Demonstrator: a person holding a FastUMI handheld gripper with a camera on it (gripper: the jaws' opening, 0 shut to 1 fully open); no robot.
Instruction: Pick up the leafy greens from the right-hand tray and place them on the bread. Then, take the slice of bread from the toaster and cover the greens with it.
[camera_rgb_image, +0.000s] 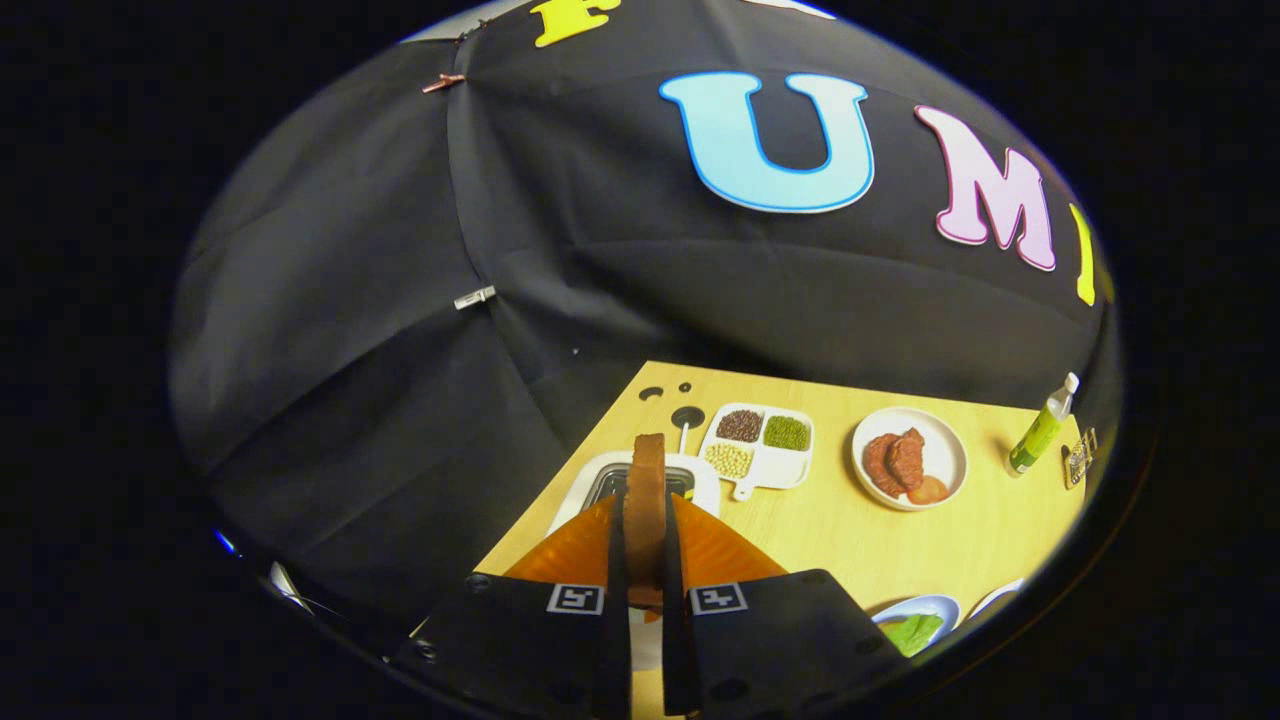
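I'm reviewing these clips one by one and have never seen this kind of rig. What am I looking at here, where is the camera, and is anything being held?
There is no robot arm: a person carries a handheld two-finger gripper, and the fisheye camera rides on it, looking forward along the fingers. The fingers are closed on a slice of bread, held on edge above the white toaster. Beyond, on the wooden table, lie a divided white tray of beans and seeds, a white plate of reddish-brown food and a small green bottle. Beside the fingers, a plate with leafy greens peeks in. The black cloth behind is the booth's wall.
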